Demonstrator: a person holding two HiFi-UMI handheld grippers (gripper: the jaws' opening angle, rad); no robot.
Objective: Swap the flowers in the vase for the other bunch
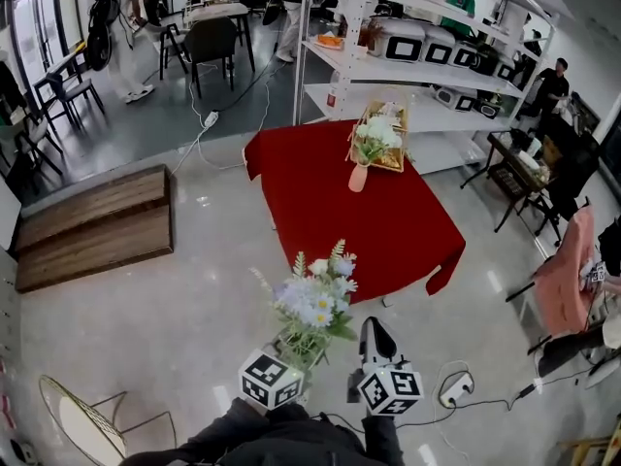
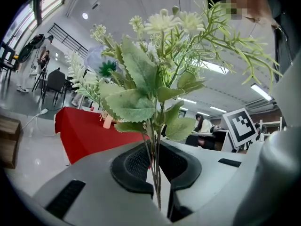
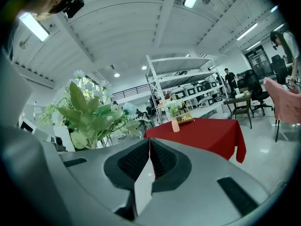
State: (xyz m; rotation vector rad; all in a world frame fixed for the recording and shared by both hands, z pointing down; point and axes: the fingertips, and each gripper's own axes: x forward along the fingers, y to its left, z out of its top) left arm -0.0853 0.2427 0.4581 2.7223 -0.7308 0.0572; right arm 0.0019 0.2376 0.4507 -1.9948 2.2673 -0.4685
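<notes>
Left gripper view, left gripper (image 2: 155, 164) fingers (image 2: 132, 166) gripping flower bunch (image 2: 150, 79), stems vertical, right gripper (image 3: 149, 158) fingers closed

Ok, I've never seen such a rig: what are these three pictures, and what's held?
No robot: a person carries a two-jaw gripper in each hand. One picture is from a camera on the person's head, looking down; the other two cameras ride on the grippers and look along their jaws. The left gripper is shut on the stems of a flower bunch. The right gripper is shut, empty. Ahead, a red-clothed table bears a vase with other flowers.
</notes>
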